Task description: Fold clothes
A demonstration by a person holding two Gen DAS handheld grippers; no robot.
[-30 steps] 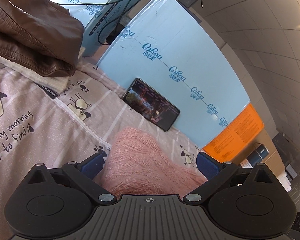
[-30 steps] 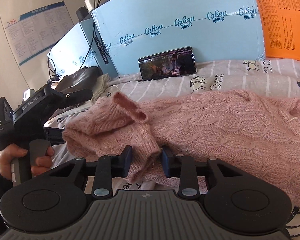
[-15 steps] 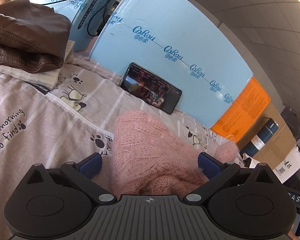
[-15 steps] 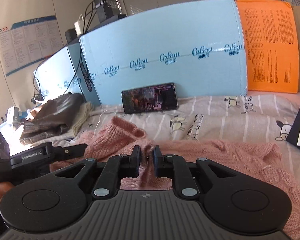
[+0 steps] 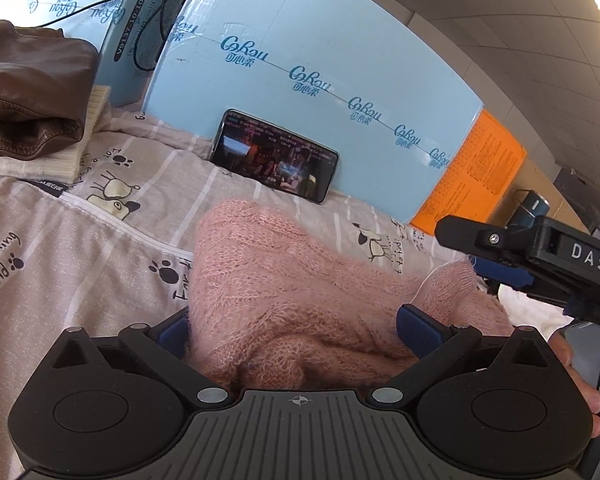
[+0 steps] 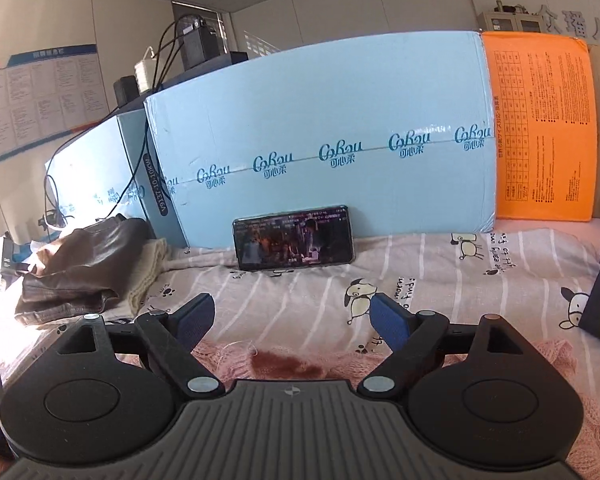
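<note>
A pink knitted sweater [image 5: 284, 276] lies bunched on the cartoon-print bedsheet [image 5: 60, 240]. My left gripper [image 5: 296, 330] is open, its blue pads wide apart on either side of the bunched knit. A sleeve cuff [image 5: 452, 276] sticks up at the right, beside the black body of the right tool [image 5: 560, 252], which a hand [image 5: 572, 368] holds. In the right wrist view my right gripper [image 6: 292, 318] is open with nothing between its pads. Only a strip of the pink sweater [image 6: 288, 362] shows under them.
A phone [image 6: 294, 238] with its screen lit leans on a large blue carton [image 6: 320, 128] at the back. A brown leather jacket [image 6: 80, 268] sits on a folded cream knit [image 6: 148, 272] at the left. An orange sheet [image 6: 540, 128] stands at the back right.
My right gripper has opened and let go of the sleeve cuff, then lifted so the sweater dropped low in its view. My left gripper stays open and has pushed further over the knit.
</note>
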